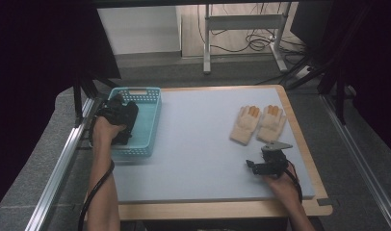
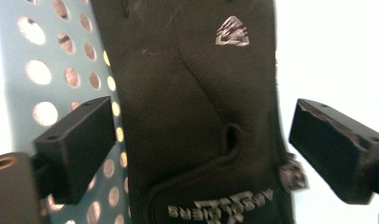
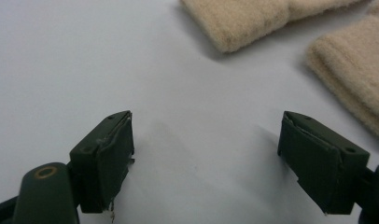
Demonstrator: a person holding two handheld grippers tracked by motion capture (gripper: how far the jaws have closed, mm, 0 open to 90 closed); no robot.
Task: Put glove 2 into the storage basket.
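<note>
A teal perforated basket (image 1: 148, 103) sat at the bench's (image 1: 198, 144) left edge, and a black glove (image 2: 197, 107) lay in it between the wide-spread jaws of the left gripper (image 1: 117, 115), which were not pressing it; the glove's ends ran out of the left gripper view. At the right, two beige gloves (image 1: 257, 123) lay side by side near the far right edge. The right gripper (image 1: 269, 161) was just in front of them, its jaws wide apart over bare grey mat, with broad open surface between basket and gloves.
</note>
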